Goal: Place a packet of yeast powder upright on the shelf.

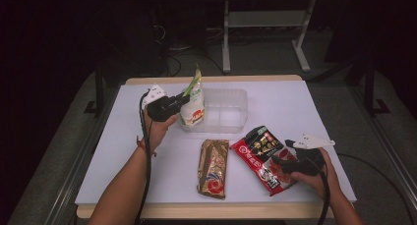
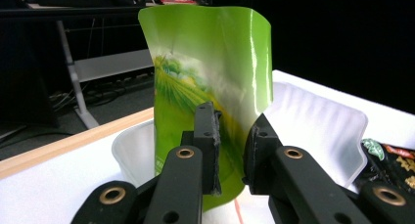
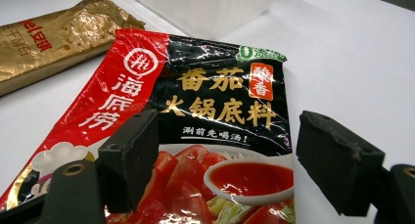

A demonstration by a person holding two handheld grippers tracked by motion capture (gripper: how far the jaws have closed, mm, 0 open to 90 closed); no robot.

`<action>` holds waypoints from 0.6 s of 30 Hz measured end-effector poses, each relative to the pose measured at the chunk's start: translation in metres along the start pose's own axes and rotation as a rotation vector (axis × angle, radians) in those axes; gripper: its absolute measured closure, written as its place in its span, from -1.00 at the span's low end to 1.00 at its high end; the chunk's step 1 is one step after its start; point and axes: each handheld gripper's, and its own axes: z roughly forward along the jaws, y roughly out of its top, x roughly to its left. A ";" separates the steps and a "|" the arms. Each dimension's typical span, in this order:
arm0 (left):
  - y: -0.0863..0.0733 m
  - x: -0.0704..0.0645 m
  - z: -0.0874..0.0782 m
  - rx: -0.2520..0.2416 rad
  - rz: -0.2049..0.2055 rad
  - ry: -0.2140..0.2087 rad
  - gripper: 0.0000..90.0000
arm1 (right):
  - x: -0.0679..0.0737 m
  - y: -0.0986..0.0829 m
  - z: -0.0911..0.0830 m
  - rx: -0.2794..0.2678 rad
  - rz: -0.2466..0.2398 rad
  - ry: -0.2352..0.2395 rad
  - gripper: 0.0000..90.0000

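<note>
A green and white stand-up pouch (image 1: 193, 104) is held upright at the left end of a clear plastic container (image 1: 231, 112). My left gripper (image 1: 182, 101) is shut on the pouch's side. In the left gripper view the pouch (image 2: 205, 62) rises between the jaws of the left gripper (image 2: 232, 150), with the container (image 2: 318, 131) behind it. A red and black sauce packet (image 1: 263, 156) lies flat at the front right. My right gripper (image 1: 280, 163) hovers open over its near end. In the right gripper view, the right gripper (image 3: 225, 155) has its jaws wide apart above the sauce packet (image 3: 210, 97).
A gold packet (image 1: 214, 167) lies flat at the front centre, left of the red one, and appears as the gold packet (image 3: 54, 38) in the right gripper view. The white table top (image 1: 295, 107) has bare room at the right and far left. A metal stand (image 1: 265, 23) is behind the table.
</note>
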 end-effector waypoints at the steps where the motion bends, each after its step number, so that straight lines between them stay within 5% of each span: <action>1: 0.000 0.000 -0.001 0.002 0.000 -0.004 0.76 | 0.000 0.000 0.000 0.001 0.001 -0.001 -0.49; 18: -0.001 -0.002 -0.018 0.014 0.043 -0.006 0.70 | 0.001 -0.001 -0.001 0.006 0.004 -0.001 -0.49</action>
